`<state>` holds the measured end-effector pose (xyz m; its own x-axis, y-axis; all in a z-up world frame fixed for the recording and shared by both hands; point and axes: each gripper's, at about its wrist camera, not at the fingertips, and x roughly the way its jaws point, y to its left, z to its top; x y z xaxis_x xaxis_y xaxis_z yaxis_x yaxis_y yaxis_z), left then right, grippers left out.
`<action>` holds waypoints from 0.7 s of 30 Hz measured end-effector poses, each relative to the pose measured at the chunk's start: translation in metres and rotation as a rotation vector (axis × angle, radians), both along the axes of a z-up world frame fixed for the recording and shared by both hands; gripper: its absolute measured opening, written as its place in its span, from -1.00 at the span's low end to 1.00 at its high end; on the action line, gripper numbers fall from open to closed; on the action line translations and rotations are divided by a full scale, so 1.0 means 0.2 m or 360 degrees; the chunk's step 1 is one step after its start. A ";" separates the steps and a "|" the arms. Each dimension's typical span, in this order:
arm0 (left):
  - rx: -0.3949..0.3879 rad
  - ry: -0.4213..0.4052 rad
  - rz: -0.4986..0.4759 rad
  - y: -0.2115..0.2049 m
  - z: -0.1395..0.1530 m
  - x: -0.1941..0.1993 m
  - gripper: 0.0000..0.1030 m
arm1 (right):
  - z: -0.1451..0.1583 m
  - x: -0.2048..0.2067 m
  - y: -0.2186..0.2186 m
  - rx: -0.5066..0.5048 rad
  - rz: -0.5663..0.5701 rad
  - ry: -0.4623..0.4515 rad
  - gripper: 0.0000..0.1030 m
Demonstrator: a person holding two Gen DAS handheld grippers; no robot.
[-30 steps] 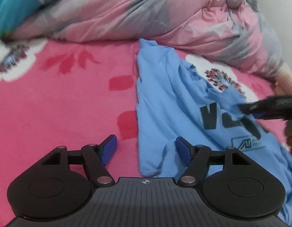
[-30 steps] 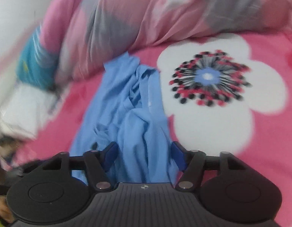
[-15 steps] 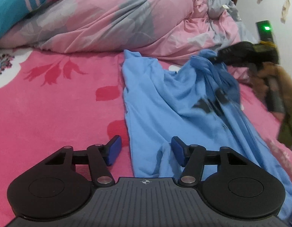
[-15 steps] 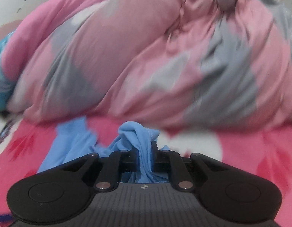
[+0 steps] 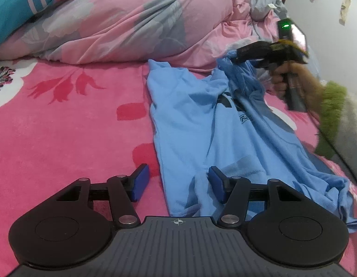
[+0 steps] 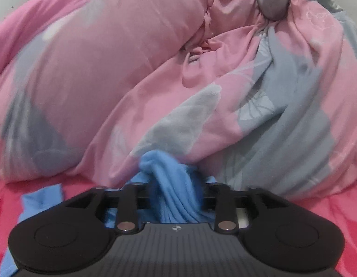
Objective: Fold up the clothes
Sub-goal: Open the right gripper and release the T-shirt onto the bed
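A light blue T-shirt (image 5: 196, 124) with a dark print lies crumpled on the pink flowered bed sheet (image 5: 62, 127). In the left wrist view my left gripper (image 5: 177, 183) is open low over the shirt's near left edge, one blue pad on the sheet side and one over the cloth. At the far right my right gripper (image 5: 233, 57) holds a bunched corner of the shirt off the bed. In the right wrist view that bunch (image 6: 169, 184) fills the gap of my right gripper (image 6: 176, 191), whose jaws are opening while still touching the cloth.
A rumpled pink and grey duvet (image 5: 132, 23) is heaped along the far side of the bed, close ahead of the right gripper (image 6: 155, 69). A teal striped pillow (image 5: 12, 4) lies far left. A hand (image 5: 282, 80) in a fuzzy green cuff (image 5: 331, 106) holds the right gripper.
My right gripper closed on the shirt's far corner and carried it up and back toward the duvet; its jaws now stand wider. The left gripper narrowed slightly and stayed put.
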<state>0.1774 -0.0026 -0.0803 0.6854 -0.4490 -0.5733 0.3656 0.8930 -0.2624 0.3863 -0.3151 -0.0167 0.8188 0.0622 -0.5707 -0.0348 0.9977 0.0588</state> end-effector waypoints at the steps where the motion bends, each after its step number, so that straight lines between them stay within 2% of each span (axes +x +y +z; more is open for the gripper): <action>1: -0.0006 0.0002 0.0003 0.00 0.00 0.00 0.10 | 0.03 -0.03 -0.01 0.0000 0.0015 0.0013 -0.09; 3: -0.0021 0.0007 0.0010 0.01 0.00 0.00 0.10 | 0.11 -0.15 -0.03 -0.0053 0.0026 -0.0019 -0.04; 6: -0.0058 0.0017 0.0022 0.03 0.02 -0.01 0.08 | 0.25 -0.35 -0.09 -0.0028 0.0036 -0.0083 0.05; 8: -0.0090 0.0013 0.0034 0.05 0.04 -0.03 0.03 | 0.34 -0.49 -0.13 0.0058 0.0124 -0.0110 0.05; 11: -0.0135 0.0000 0.0059 0.09 0.07 -0.06 -0.04 | 0.42 -0.70 -0.14 0.0222 0.0232 -0.0061 0.04; 13: -0.0162 -0.0004 0.0080 0.12 0.09 -0.08 -0.07 | 0.40 -0.85 -0.10 0.0338 0.0361 0.0054 0.04; 15: -0.0188 0.0014 0.0096 0.15 0.10 -0.09 -0.14 | 0.34 -0.99 0.01 0.0346 0.0499 0.0176 0.04; 17: -0.0223 0.0046 0.0104 0.17 0.11 -0.10 -0.15 | 0.27 -1.12 0.15 0.0308 0.0646 0.0267 0.03; 19: -0.0258 0.0082 0.0103 0.20 0.09 -0.12 -0.15 | 0.20 -1.22 0.30 0.0199 0.0820 0.0293 0.02; 21: -0.0275 0.0103 0.0111 0.23 0.06 -0.13 -0.15 | 0.15 -1.24 0.41 0.0075 0.0899 0.0267 0.02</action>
